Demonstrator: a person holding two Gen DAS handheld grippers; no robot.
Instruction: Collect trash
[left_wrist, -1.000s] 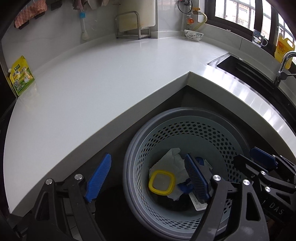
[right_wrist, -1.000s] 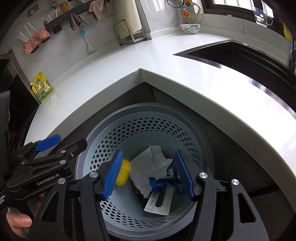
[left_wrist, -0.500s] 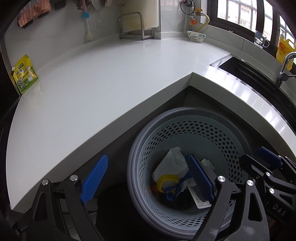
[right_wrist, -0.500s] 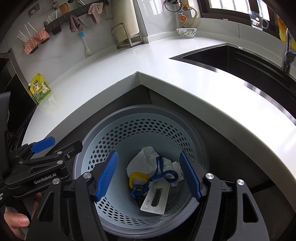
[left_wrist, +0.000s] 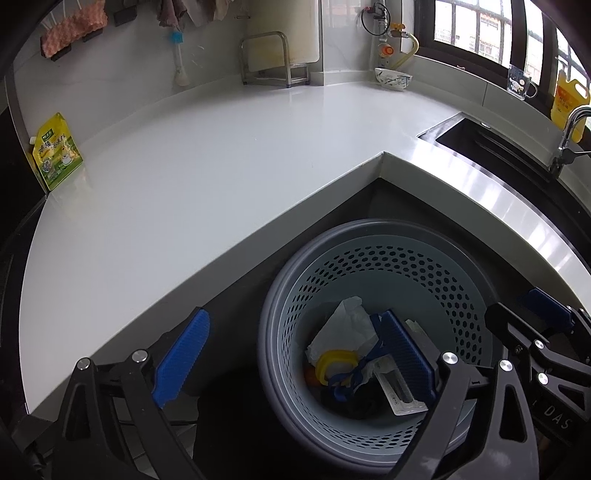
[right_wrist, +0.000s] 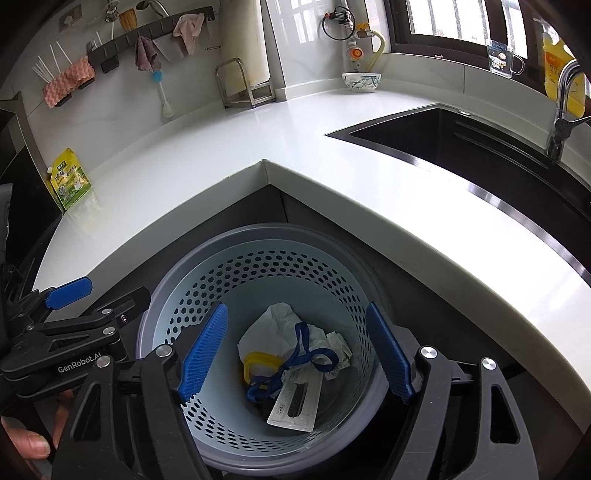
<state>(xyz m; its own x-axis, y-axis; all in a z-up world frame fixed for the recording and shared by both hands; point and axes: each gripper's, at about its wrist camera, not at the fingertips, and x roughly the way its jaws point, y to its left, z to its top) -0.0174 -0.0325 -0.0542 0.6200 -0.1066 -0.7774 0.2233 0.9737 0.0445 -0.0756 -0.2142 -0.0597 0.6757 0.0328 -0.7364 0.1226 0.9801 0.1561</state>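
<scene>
Both grippers hover over the round grey perforated plastic bin (right_wrist: 258, 266) tucked under the corner of the white stone countertop (left_wrist: 192, 177). The right gripper (right_wrist: 297, 349) has its blue-padded fingers spread wide and empty, and the trash lies directly between and below them: crumpled white paper (right_wrist: 273, 328), a yellow plastic ring (right_wrist: 258, 363), a tangled blue cord (right_wrist: 306, 356) and a flat white blister pack (right_wrist: 295, 400) (all at the bin's bottom). The left gripper (left_wrist: 295, 354) is likewise released, holding nothing, with one finger (left_wrist: 404, 352) above the bin and the other outside its rim.
</scene>
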